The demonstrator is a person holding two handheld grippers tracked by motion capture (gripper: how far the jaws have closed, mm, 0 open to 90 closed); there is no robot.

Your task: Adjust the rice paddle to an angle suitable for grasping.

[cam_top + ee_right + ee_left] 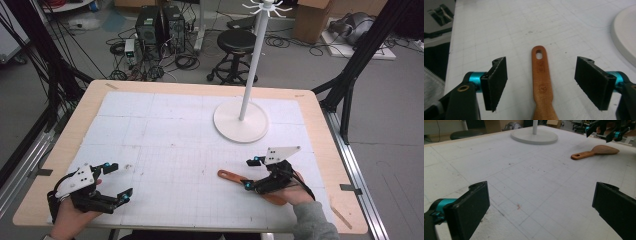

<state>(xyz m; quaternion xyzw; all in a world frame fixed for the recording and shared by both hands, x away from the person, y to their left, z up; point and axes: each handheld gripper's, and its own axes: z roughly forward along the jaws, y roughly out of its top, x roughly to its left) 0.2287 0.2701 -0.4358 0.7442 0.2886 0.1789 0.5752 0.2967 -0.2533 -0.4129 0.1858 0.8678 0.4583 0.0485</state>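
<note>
The flat brown wooden spatula (541,85) lies on the white gridded surface (175,145), its handle with the hanging hole running between the right tool's (541,83) two spread jaws, touching neither. Beyond that tool stands the white coat stand with a round base (241,122). The left tool (114,181) hovers well apart, jaws wide, gripping nothing.

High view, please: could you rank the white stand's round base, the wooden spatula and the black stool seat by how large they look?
1. Round base, largest.
2. Wooden spatula, partly hidden by the right tool.
3. Stool seat; it is farther away, so this ranking is unsure.
</note>
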